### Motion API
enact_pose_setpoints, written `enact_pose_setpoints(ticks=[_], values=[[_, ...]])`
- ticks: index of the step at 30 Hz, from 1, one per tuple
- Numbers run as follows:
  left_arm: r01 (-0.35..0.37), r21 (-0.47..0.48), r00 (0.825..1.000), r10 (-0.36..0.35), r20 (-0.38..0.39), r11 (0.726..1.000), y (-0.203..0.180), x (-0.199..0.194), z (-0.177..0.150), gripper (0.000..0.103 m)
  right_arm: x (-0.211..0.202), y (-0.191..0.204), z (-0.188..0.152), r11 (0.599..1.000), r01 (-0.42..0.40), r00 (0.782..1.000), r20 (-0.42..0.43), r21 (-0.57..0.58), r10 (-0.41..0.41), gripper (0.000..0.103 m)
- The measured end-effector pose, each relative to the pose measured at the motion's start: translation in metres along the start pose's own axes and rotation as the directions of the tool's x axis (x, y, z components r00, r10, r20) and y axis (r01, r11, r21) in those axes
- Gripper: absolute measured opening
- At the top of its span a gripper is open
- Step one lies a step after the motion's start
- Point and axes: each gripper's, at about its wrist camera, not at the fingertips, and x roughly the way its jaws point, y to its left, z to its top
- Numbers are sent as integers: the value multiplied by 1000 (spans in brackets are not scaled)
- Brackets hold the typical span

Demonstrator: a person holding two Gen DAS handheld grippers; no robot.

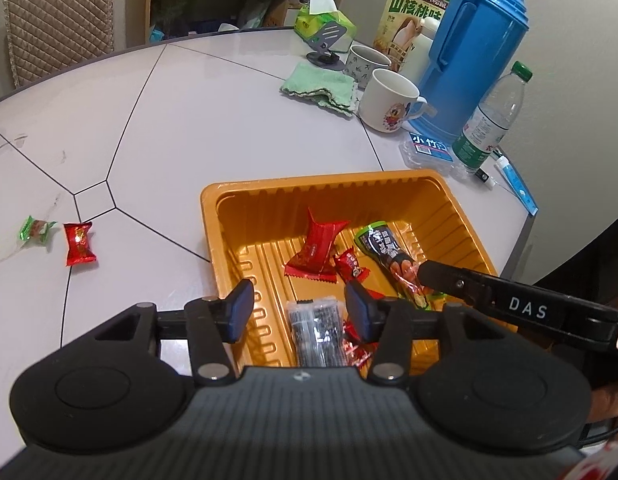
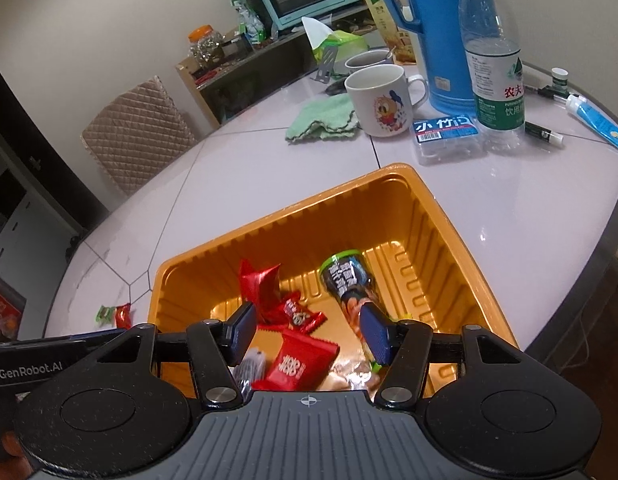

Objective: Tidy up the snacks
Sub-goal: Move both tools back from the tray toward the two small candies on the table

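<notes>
An orange plastic tray sits on the white table and holds several snacks: a red packet, a small red candy, a dark green-topped sausage stick, a clear black-patterned packet and a red bar. My left gripper is open and empty above the tray's near side. My right gripper is open and empty over the tray; it shows in the left wrist view from the right. A red candy and a green candy lie on the table left of the tray.
Behind the tray stand a white cartoon mug, a second mug, a green cloth, a blue thermos, a water bottle, a clear box, a tissue pack and a snack carton. The table edge runs along the right.
</notes>
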Motion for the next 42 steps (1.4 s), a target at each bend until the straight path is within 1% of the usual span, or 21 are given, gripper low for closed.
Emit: enact_pose_setpoints(ticks=[7, 10, 11, 15, 23, 33, 42], values=[[-10, 0, 1000, 10, 19, 1000, 5, -21, -15, 50, -13, 13, -14, 1000, -7, 1000, -7, -16, 7, 59], [-15, -2, 999, 15, 29, 1000, 11, -32, -22, 52, -17, 22, -21, 1000, -17, 1000, -15, -24, 17, 61], [-15, -4, 999, 15, 32, 1000, 13, -36, -25, 53, -19, 25, -24, 999, -21, 1000, -17, -26, 21, 63], [-17, -18, 999, 18, 37, 1000, 24, -51, -36, 53, -24, 40, -33, 998, -36, 999, -26, -45, 35, 68], [-41, -48, 998, 43, 40, 998, 52, -74, -56, 53, -29, 72, -50, 993, -73, 996, -57, -94, 68, 70], [-81, -107, 996, 85, 35, 991, 97, -98, -77, 55, -14, 126, -73, 971, -147, 983, -134, -186, 124, 71], [-117, -159, 992, 123, 28, 980, 140, -112, -86, 55, 7, 168, -84, 953, -190, 973, -173, -234, 151, 71]])
